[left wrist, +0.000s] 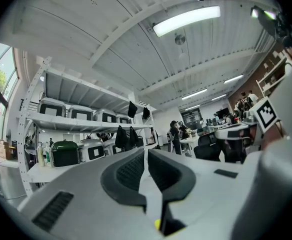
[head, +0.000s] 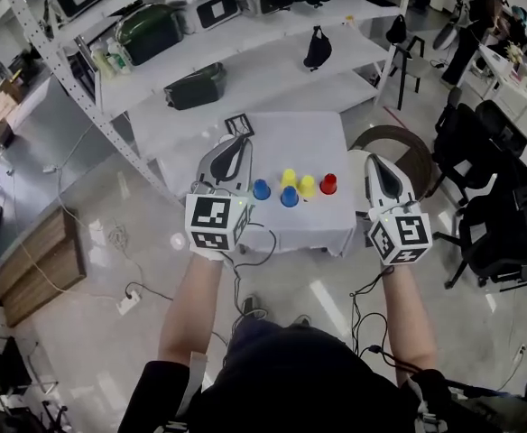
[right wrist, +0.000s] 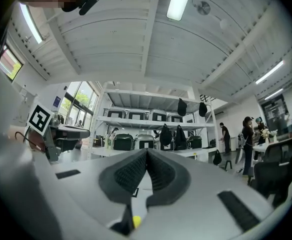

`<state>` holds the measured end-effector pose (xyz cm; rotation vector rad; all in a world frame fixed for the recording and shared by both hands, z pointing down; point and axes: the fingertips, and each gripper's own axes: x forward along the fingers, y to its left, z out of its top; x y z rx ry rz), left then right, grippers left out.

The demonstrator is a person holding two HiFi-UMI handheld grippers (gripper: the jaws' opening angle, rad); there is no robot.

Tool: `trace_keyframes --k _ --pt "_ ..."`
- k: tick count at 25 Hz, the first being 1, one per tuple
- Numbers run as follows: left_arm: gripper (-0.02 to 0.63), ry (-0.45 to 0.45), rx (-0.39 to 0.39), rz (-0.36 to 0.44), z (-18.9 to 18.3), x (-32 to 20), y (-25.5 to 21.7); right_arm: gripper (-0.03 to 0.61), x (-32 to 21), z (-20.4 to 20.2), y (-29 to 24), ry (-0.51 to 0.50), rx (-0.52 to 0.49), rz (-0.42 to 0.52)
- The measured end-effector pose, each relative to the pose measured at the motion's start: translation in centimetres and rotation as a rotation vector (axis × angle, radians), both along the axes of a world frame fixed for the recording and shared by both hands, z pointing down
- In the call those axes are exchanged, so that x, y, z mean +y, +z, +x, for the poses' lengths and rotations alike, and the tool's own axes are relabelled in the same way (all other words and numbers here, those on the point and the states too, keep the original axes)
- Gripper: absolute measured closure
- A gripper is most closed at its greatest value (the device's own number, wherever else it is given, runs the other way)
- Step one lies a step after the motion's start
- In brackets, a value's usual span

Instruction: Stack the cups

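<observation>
Cups (head: 290,197) look like smooth, shiny plastic. The bench (head: 313,133) has a matt white cloth (head: 291,233) over it. The floor (head: 101,197) is polished and pretty glossy. Left claw (left wrist: 145,152) and right claw (right wrist: 147,151) are matt grey plastic with black ribbed pads (right wrist: 131,171), rubbery looking. The shelving (head: 65,75) is white-painted metal.

Place: open lab or workshop room, part storage, part office.
Shelving: tall white metal rack (head: 245,57) at 12 o'clock, loaded with boxy lidded appliances (head: 148,31) and hung black bags (head: 318,48).
Seating: black office chairs (head: 503,233) at 3 o'clock; desks (head: 507,61) at 2 o'clock.
Floor: glossy grey, loose cables (head: 110,240) and power strip (head: 128,301) at 8 o'clock.
Work spot: small cloth-covered table (head: 309,138), centre.
Ceiling: white panels, long strip lights (left wrist: 186,20).
Gear: left gripper (head: 235,150) and right gripper (head: 378,163), each with a square-marker cube.
People: standing figures (right wrist: 248,131) by distant desks.
</observation>
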<state>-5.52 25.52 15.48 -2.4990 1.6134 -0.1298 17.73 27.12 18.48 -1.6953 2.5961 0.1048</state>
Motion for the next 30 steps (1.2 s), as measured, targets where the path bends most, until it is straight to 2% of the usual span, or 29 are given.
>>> trace_keyframes --k 7,9,12,15,23,30 --pt "0.576 -0.027 0.007 0.004 -0.4 1.4 0.5 0.577 0.0 0.2 0.5 -0.035 0.006 0.017" --pt "0.462 -0.021 0.007 -0.008 -0.5 1.0 0.8 0.549 -0.3 -0.4 0.5 -0.047 0.021 0.03" --pt "0.406 -0.022 0.006 -0.027 -1.1 0.1 1.6 0.451 -1.2 -1.1 0.9 -0.048 0.028 0.025" --pt "0.403 -0.022 0.019 -0.043 -1.8 -1.4 2.6 0.422 -2.4 -1.3 1.6 -0.034 0.033 0.008" --pt "0.403 0.037 0.045 -0.1 -3.4 -9.0 5.8 0.414 -8.8 -2.3 3.7 0.01 0.075 -0.049" --pt "0.403 0.117 0.045 -0.139 -5.5 -15.7 8.6 0.414 -14.1 -4.4 5.0 0.075 0.086 -0.038"
